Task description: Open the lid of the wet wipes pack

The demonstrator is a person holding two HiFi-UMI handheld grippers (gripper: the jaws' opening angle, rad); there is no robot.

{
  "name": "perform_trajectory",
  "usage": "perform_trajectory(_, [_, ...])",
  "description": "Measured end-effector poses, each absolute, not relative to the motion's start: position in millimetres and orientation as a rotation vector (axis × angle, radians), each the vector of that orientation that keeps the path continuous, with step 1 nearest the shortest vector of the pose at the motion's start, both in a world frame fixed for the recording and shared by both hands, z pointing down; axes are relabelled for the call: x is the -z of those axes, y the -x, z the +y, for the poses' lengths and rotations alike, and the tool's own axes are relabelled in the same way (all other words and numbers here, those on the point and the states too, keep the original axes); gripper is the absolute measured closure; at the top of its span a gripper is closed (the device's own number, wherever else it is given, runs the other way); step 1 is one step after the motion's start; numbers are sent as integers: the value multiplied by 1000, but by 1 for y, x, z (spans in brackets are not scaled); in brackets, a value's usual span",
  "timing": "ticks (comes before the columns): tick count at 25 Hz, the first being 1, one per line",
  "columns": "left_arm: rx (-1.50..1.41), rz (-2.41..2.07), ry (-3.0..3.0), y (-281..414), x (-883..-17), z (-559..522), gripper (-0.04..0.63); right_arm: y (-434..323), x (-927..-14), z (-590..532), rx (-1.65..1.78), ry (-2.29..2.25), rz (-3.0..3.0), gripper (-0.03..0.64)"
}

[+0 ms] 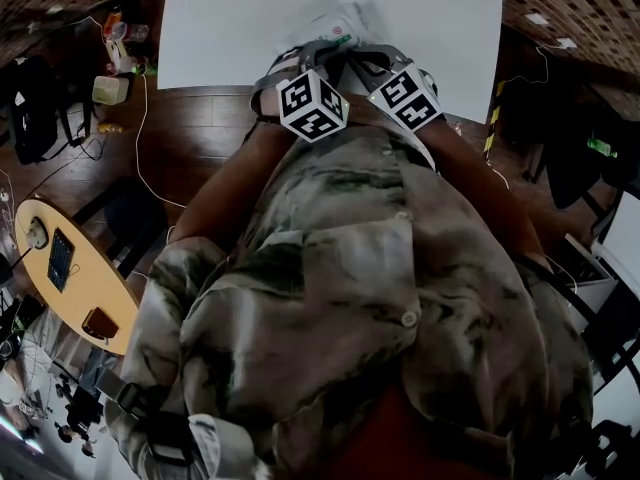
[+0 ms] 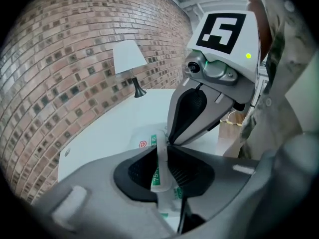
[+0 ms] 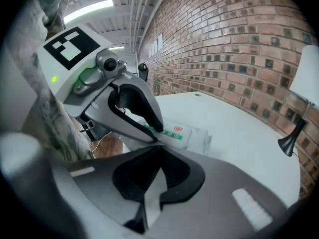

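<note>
The white wet wipes pack point(image 1: 336, 28), with a red mark and green print, lies near the front edge of the white table point(image 1: 440, 28). Both grippers meet over its near end, tips almost touching. In the left gripper view my left gripper point(image 2: 162, 149) is shut on a thin white flap point(image 2: 160, 176) of the pack that carries green print. My right gripper point(image 3: 160, 152) is shut on a white strip point(image 3: 155, 193) of the same pack point(image 3: 187, 133). The head view shows only their marker cubes; the jaws are partly hidden.
A white table lamp point(image 2: 128, 59) stands at the table's far end by the brick wall point(image 2: 60, 73). Left of me on the dark wooden floor are an oval wooden side table point(image 1: 75, 283) with a phone, loose cables and bottles point(image 1: 115, 43).
</note>
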State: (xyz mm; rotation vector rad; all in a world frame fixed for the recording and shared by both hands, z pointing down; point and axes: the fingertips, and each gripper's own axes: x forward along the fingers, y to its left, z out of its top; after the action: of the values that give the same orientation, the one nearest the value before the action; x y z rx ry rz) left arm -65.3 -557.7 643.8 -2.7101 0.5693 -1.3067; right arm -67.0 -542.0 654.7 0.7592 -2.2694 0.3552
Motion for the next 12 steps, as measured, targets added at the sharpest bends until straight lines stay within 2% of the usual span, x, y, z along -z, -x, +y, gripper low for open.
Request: perform_trajectory(12, [1267,532,2915,70,-631,-560,565,68,-655,-542,-386,-737,-2285,618])
